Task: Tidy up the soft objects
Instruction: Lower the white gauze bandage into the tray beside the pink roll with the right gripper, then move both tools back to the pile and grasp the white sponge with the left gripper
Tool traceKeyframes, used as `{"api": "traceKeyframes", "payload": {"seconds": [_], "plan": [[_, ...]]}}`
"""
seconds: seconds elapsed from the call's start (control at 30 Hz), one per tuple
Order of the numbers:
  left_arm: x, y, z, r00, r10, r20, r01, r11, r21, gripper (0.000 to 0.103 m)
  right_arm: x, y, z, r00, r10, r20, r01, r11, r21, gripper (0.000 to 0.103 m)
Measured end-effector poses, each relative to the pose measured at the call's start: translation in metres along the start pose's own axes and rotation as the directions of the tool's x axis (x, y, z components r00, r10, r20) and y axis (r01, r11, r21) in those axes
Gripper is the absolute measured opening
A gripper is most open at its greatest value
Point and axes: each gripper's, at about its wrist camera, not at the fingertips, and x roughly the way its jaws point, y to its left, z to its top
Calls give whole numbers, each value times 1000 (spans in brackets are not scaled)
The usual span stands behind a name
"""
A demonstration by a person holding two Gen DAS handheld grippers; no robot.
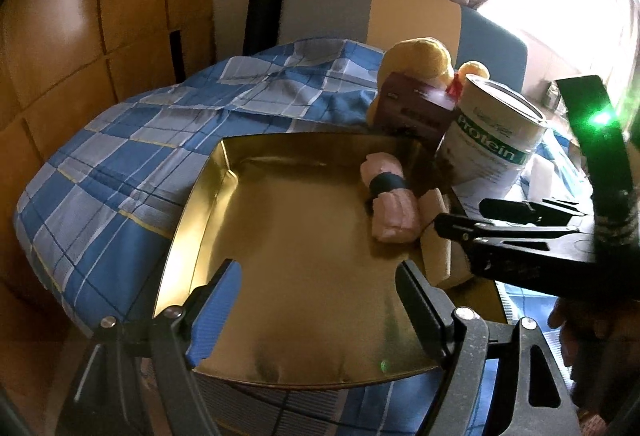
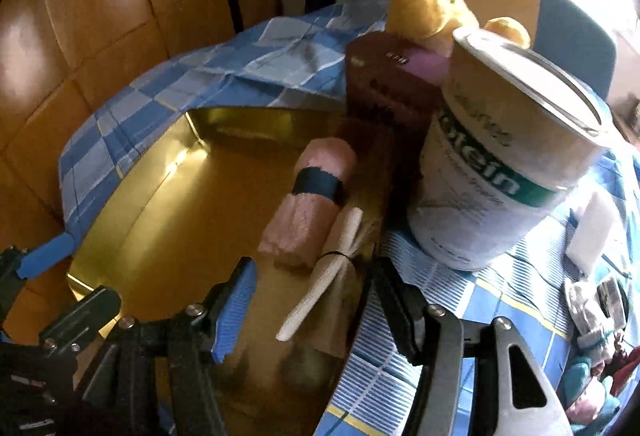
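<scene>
A pink rolled cloth (image 1: 390,202) with a dark band lies at the right side of a gold tin tray (image 1: 288,276); it also shows in the right wrist view (image 2: 310,200). A beige rolled cloth (image 2: 328,268) tied with a black band lies beside it, over the tray's right edge. A yellow plush toy (image 1: 420,54) stands behind a maroon box. My left gripper (image 1: 320,308) is open and empty above the tray's near part. My right gripper (image 2: 312,308) is open, its jaws either side of the beige roll's near end.
The tray (image 2: 132,236) rests on a blue checked cloth (image 1: 120,172). A maroon box (image 1: 416,108) and a white protein can (image 1: 496,144) stand right of the tray. A white block (image 2: 596,232) and small items lie at far right. A wooden wall is at left.
</scene>
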Motion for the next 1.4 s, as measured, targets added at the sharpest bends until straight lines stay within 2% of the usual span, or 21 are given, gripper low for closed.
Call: {"api": "traceKeyframes", "payload": {"seconds": [0.33, 0.6, 0.93, 1.13, 1.27, 1.4], "plan": [[-3, -18, -2, 1000, -24, -1, 24, 999, 45, 80, -30, -18, -14, 996, -44, 79, 40, 998, 51, 62], [-2, -35, -3, 998, -56, -17, 57, 995, 79, 80, -51, -46, -27, 990, -98, 106, 90, 993, 80, 62], [-7, -67, -3, 996, -90, -14, 91, 981, 170, 80, -72, -106, -45, 971, -213, 104, 195, 967, 163, 62], [-6, -94, -1, 993, -113, -27, 116, 967, 229, 80, -88, -166, -56, 936, -339, 97, 308, 919, 247, 62], [-6, -116, -2, 990, -136, -33, 140, 950, 280, 80, -95, -211, -72, 901, -427, 80, 378, 861, 341, 62], [-2, -137, -4, 985, -161, -55, 170, 931, 324, 80, -103, -251, -95, 883, -466, 52, 387, 786, 482, 62]]}}
